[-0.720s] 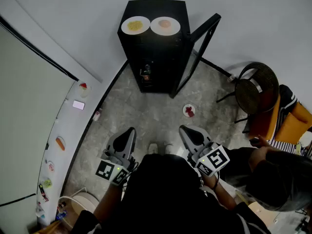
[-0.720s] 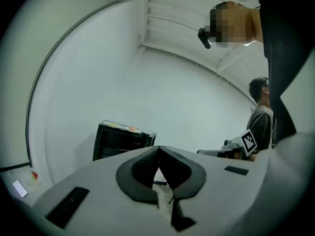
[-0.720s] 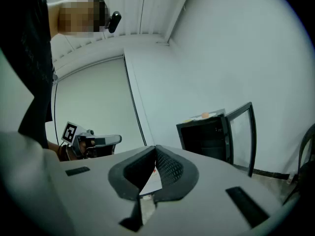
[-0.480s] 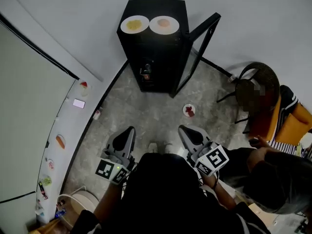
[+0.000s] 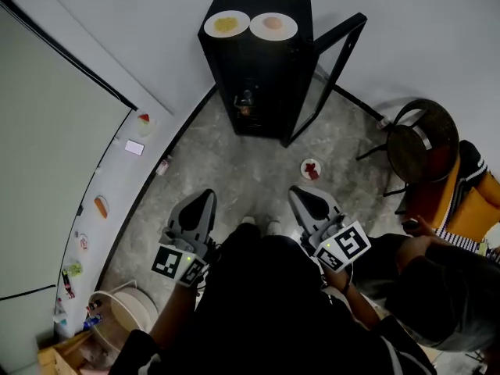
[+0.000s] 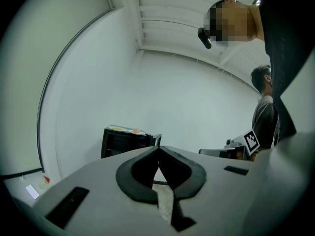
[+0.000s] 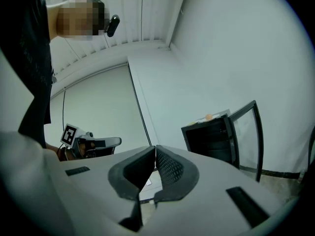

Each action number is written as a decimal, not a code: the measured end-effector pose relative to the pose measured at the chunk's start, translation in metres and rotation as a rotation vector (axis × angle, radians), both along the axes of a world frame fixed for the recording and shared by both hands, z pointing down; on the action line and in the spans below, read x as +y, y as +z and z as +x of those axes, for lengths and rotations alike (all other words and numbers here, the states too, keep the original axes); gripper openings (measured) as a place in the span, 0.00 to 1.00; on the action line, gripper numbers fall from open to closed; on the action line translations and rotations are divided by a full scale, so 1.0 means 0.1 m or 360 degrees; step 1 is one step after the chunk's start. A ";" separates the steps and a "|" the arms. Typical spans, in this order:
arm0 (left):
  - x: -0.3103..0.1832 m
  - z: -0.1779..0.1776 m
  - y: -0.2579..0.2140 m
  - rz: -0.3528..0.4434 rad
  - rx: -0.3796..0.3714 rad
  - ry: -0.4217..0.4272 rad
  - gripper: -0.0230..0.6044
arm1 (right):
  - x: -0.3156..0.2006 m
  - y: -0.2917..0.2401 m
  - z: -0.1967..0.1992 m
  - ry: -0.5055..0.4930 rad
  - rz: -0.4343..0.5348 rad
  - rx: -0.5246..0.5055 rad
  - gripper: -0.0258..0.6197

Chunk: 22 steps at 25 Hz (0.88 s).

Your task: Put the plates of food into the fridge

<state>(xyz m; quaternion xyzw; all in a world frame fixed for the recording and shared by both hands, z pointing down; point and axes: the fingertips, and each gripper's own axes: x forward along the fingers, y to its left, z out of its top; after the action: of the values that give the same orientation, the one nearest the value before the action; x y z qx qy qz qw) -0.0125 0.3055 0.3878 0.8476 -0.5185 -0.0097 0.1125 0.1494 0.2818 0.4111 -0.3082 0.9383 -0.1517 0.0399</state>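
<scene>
Black rubber, closed tip to tip: left gripper (image 6: 158, 149) with jaws fully together, nothing in them. Same on the right gripper (image 7: 155, 148), ribbed pads (image 7: 169, 167) meeting along the front edge, empty. Both held about level and side by side, low in front of the person (image 5: 258, 303), a marker cube at the back of each. Toes of pale shoes (image 5: 258, 223) between them on the grey stone floor (image 5: 226, 162).

Ahead, well apart from either gripper, the black fridge (image 5: 266, 76) against the white wall, its glass door (image 5: 332, 73) swung open toward the right. On the fridge top, side by side: a white plate of yellow food (image 5: 226, 24) at left, a white plate of pinkish food (image 5: 273, 26) at right, neither yet inside. A small item on a shelf within (image 5: 247, 104), too dark to name.

A third, smaller plate with red food (image 5: 311, 169) on the floor, between the open door and the right gripper. Beyond it to the right, a round dark chair (image 5: 418, 141). Nearer, a second person (image 5: 445, 283) low beside an orange cushion (image 5: 469, 201). Along the left wall, a white ledge (image 5: 117, 178) with a flat phone-like slab (image 5: 134, 148) and several small food pieces.
</scene>
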 end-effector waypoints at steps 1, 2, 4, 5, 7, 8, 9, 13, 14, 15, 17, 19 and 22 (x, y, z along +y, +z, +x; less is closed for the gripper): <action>0.01 -0.01 -0.01 0.0007 -0.0002 -0.0004 0.08 | 0.01 -0.03 -0.02 -0.0012 0.0017 -0.0005 0.08; 0.02 -0.02 -0.02 0.0015 -0.0005 -0.0010 0.08 | 0.02 -0.05 -0.05 -0.0024 0.0031 -0.0012 0.08; 0.03 -0.04 -0.04 0.0031 -0.0004 -0.0022 0.08 | 0.03 -0.07 -0.10 -0.0042 0.0042 -0.0021 0.08; 0.02 -0.04 -0.04 0.0041 0.0000 -0.0028 0.07 | 0.03 -0.06 -0.12 -0.0048 0.0044 -0.0019 0.08; 0.00 -0.04 -0.03 0.0052 0.0005 -0.0031 0.08 | 0.02 -0.06 -0.14 -0.0057 0.0053 -0.0012 0.08; -0.01 -0.04 -0.02 0.0049 0.0006 -0.0029 0.08 | 0.01 -0.05 -0.16 -0.0062 0.0060 -0.0010 0.08; -0.02 -0.04 0.00 0.0044 0.0008 -0.0027 0.08 | 0.00 -0.05 -0.17 -0.0065 0.0066 -0.0009 0.08; -0.14 -0.06 0.10 0.0026 0.0020 -0.0009 0.08 | -0.10 0.02 -0.20 -0.0043 0.0060 0.0003 0.08; -0.19 -0.09 0.12 0.0026 0.0027 -0.0006 0.08 | -0.14 0.03 -0.22 -0.0036 0.0055 0.0007 0.08; -0.25 -0.12 0.13 0.0029 0.0035 -0.0004 0.08 | -0.19 0.04 -0.24 -0.0030 0.0051 0.0011 0.08; -0.40 -0.19 0.14 0.0037 0.0044 0.0005 0.08 | -0.32 0.06 -0.30 -0.0020 0.0043 0.0019 0.08; -0.57 -0.26 0.18 0.0030 0.0042 0.0024 0.07 | -0.47 0.08 -0.36 -0.0008 0.0030 0.0028 0.08; -0.83 -0.39 0.22 0.0006 0.0054 0.0037 0.08 | -0.71 0.13 -0.47 0.0013 -0.0016 0.0033 0.08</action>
<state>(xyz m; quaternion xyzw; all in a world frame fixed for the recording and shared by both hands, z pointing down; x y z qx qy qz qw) -0.0516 0.2220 0.4095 0.8535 -0.5066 -0.0238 0.1196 0.1021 0.2111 0.4238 -0.3137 0.9367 -0.1529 0.0294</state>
